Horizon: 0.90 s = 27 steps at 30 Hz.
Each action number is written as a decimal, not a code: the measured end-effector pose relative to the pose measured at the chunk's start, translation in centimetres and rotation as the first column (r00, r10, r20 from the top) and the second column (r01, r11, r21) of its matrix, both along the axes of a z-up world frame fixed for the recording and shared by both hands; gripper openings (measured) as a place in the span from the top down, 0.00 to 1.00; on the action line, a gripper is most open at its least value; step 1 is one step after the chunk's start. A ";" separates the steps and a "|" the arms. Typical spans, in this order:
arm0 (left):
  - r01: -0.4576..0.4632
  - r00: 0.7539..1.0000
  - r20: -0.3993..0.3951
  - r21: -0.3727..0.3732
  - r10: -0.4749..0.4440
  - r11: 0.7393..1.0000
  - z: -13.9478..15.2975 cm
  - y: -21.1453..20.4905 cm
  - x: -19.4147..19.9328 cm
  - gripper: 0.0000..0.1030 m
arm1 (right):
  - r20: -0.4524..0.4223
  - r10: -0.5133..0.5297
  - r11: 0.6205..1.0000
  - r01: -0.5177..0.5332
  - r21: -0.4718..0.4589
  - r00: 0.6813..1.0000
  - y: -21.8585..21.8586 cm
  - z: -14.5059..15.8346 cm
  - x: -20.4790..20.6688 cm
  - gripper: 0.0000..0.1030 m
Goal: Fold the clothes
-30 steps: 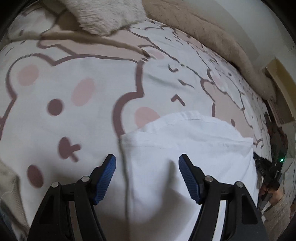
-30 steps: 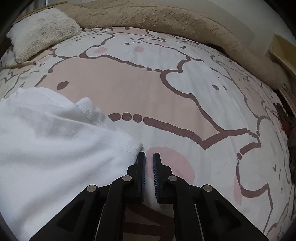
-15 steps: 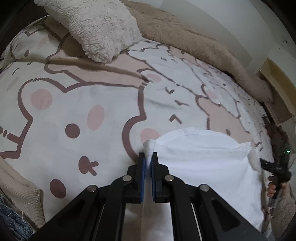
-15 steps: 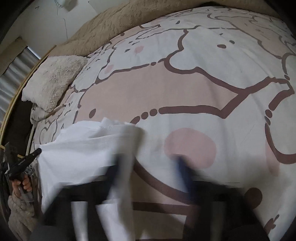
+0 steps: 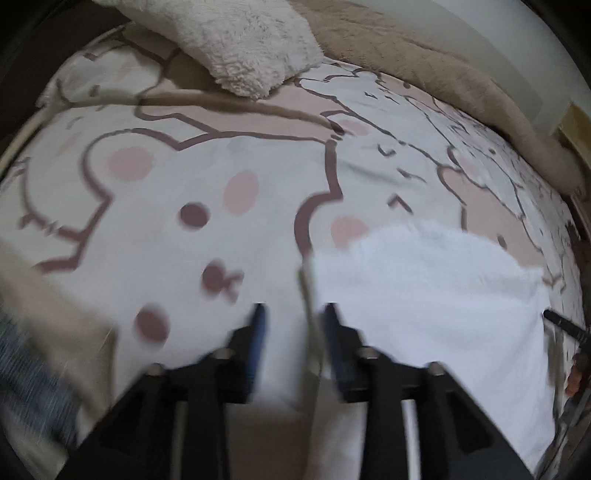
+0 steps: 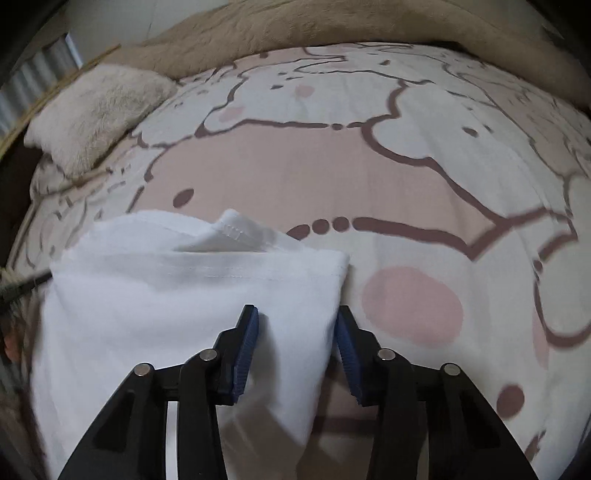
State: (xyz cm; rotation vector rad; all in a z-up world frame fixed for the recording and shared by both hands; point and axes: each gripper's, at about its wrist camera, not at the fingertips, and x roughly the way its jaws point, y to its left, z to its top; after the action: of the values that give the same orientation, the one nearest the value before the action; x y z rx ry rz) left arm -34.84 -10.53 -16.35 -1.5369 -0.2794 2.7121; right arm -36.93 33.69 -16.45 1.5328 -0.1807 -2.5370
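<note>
The white garment [image 6: 192, 295] lies flat on the bed sheet [image 6: 295, 170], which has a print of bears in pink and brown. In the right wrist view the garment is in the near left part, with its hemmed corner just in front of the fingers and a small fold of cloth standing up at its far edge.

The right gripper [image 6: 295, 328] is wide apart, and the right edge of the garment runs between its blue pads [image 6: 245, 347]; the pads do not press on the cloth. The left gripper [image 5: 293, 325] is also parted, less wide. The left edge of the garment passes through the gap, near the right finger (this view is blurred, so I cannot tell if the cloth touches it).

Around the garment: a fluffy pillow [image 5: 236, 40] lies at the far left of the bed, and a beige blanket [image 6: 332, 26] is bunched along the far side. In the left wrist view some beige and blue cloth [image 5: 33, 350] lies at the near left edge. At the right edge of this view a dark tip of the other tool shows, just beside the garment.

Between the fingers and the garment nothing is in the way.
</note>
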 end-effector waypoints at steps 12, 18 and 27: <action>0.337 0.775 -0.234 -0.632 -0.587 0.697 5.3 9.2 29.0 0.52 | -0.173 0.577 0.671 -0.342 0.657 0.798 -7.5 8.2 25.4 0.37; 0.407 0.592 -0.129 -0.804 -0.795 0.434 2.2 11.6 39.2 0.51 | -0.049 0.817 0.329 -0.396 0.857 0.575 -9.8 4.0 39.6 0.37; 0.425 0.414 0.166 -0.905 -0.895 0.029 -3.6 13.0 43.8 0.51 | 0.066 0.876 0.148 -0.397 0.906 0.478 -9.4 -1.7 47.7 0.37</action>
State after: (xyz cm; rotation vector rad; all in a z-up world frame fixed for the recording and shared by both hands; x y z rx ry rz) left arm 8.96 2.47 -19.96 -0.4878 1.7081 2.0774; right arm 10.72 24.26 -18.17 0.6174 1.7050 -2.0247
